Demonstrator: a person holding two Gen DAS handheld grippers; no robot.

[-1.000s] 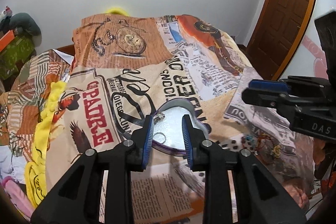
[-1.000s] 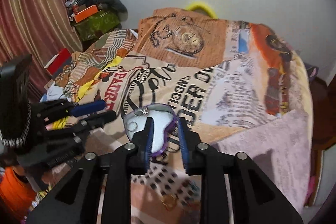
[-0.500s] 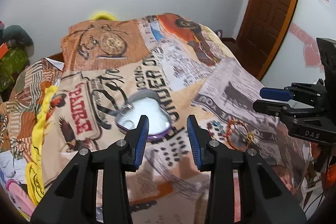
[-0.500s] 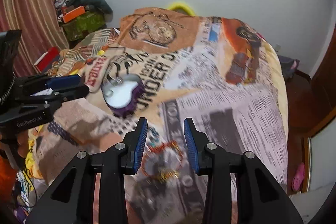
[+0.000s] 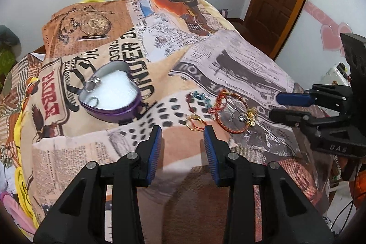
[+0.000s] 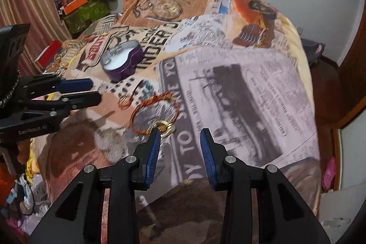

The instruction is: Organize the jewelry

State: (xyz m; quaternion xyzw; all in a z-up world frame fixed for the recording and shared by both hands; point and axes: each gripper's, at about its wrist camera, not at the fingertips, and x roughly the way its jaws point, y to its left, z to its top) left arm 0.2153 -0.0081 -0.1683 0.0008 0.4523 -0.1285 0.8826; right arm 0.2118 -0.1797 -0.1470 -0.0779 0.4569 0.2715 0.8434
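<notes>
Purple heart tin [image 5: 109, 93] on the bed [image 5: 240, 56], point toward left gripper [image 5: 181, 136]; red bracelet [image 6: 153, 116] flat just beyond right gripper [image 6: 179, 141]; both jaws wide, empty; open blanket rightward.

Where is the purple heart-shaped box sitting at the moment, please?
In the left wrist view, the purple heart-shaped box sits on the bedspread, left of the loose bracelets and beyond the left tool.

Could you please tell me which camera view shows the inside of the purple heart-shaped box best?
The left wrist view: the heart-shaped box sits near, showing its white lining. The right wrist view shows it farther off and blurrier.
</notes>
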